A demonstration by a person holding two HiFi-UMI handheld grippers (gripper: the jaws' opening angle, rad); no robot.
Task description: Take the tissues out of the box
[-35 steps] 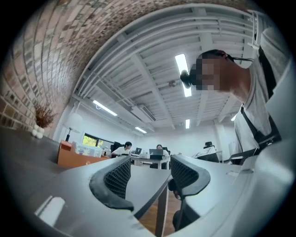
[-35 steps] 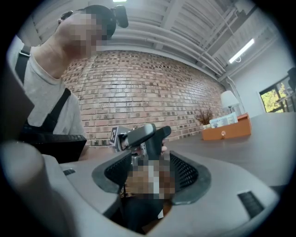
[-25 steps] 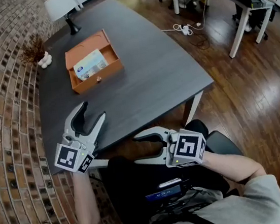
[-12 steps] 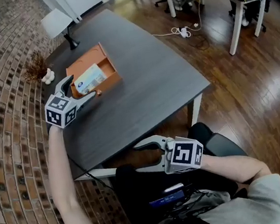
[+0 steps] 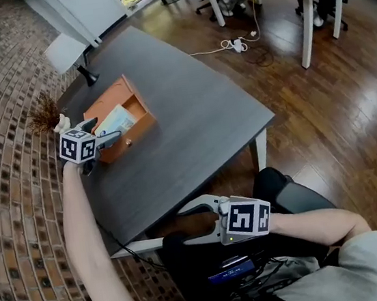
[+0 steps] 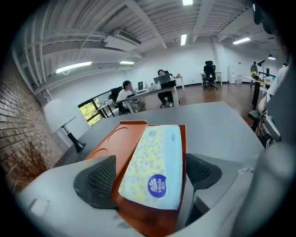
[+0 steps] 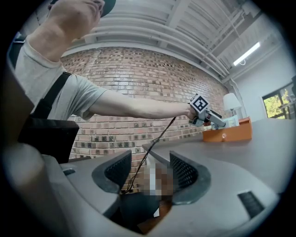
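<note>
An orange tray-like box [image 5: 136, 110] lies at the far left of the dark table [image 5: 193, 132]. In it rests a tissue pack [image 5: 112, 123] with a pale blue and yellow wrapper. My left gripper [image 5: 103, 132] is at the box's near end, and its jaws are opening. In the left gripper view the tissue pack [image 6: 155, 162] lies between the two pads [image 6: 97, 180], which stand apart from it on either side of the box [image 6: 111, 143]. My right gripper [image 5: 188, 225] hangs open over my lap, below the table's near edge, holding nothing.
A white lamp [image 5: 65, 54], a dried plant [image 5: 43, 117] and a small white figure [image 5: 61, 122] stand at the table's far left corner by the brick wall. A power strip [image 5: 236, 42] lies on the wooden floor. Desks and chairs stand beyond.
My left gripper has moved from the table's near edge forward to the orange box and now straddles the tissue pack. The right gripper has stayed over my lap.
</note>
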